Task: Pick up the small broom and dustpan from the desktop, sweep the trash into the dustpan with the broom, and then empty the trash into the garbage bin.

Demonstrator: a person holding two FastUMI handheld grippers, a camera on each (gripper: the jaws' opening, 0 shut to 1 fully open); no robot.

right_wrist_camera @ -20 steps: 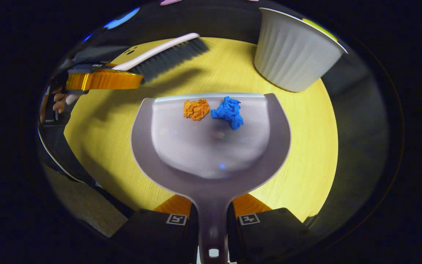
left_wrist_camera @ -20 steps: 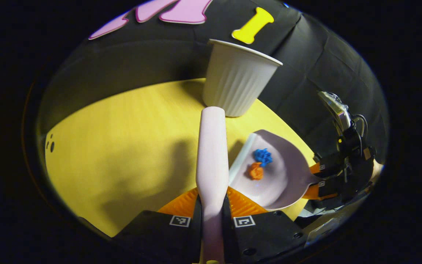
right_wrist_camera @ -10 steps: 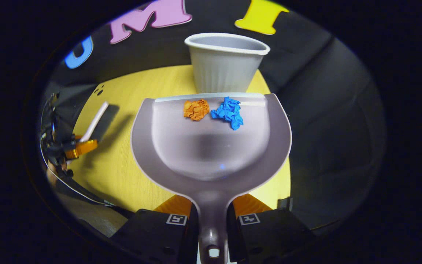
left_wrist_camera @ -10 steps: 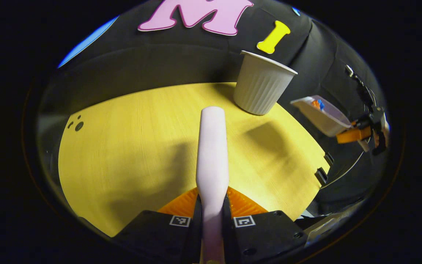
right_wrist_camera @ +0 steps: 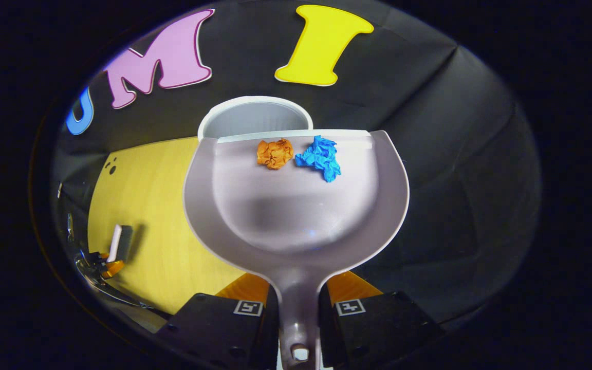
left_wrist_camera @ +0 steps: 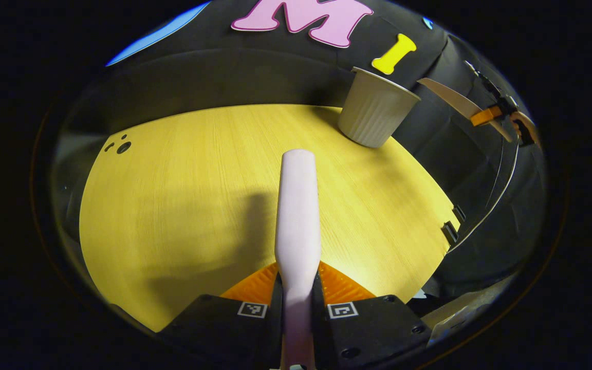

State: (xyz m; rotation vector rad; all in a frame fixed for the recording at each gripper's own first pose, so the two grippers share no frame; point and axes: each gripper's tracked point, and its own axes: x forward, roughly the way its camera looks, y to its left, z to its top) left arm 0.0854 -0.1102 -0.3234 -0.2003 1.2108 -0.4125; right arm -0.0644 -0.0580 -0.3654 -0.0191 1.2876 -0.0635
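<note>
Your right gripper [right_wrist_camera: 298, 303] clamps the dustpan [right_wrist_camera: 296, 205] by its stiff handle, its lip just ahead over the garbage bin [right_wrist_camera: 255, 115]. The paper wads [right_wrist_camera: 298, 154] are light, so tip gently. Your left gripper [left_wrist_camera: 298, 303] grips the broom [left_wrist_camera: 298, 205].

Pale broom [left_wrist_camera: 297, 216] clamped in left gripper [left_wrist_camera: 297, 288], grey dustpan [right_wrist_camera: 296, 205] gripped by right gripper [right_wrist_camera: 297, 303], orange wad [right_wrist_camera: 275, 153] and blue wad [right_wrist_camera: 319, 156] at its lip, white ribbed bin [right_wrist_camera: 255, 118] just beyond

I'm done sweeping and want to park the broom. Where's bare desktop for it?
Most of the desktop is bare, from the holes near its far-left corner across to the right edge. The only crowded spot is the far-right corner, where the bin stands and the right tongs hold the dustpan near its rim.
</note>
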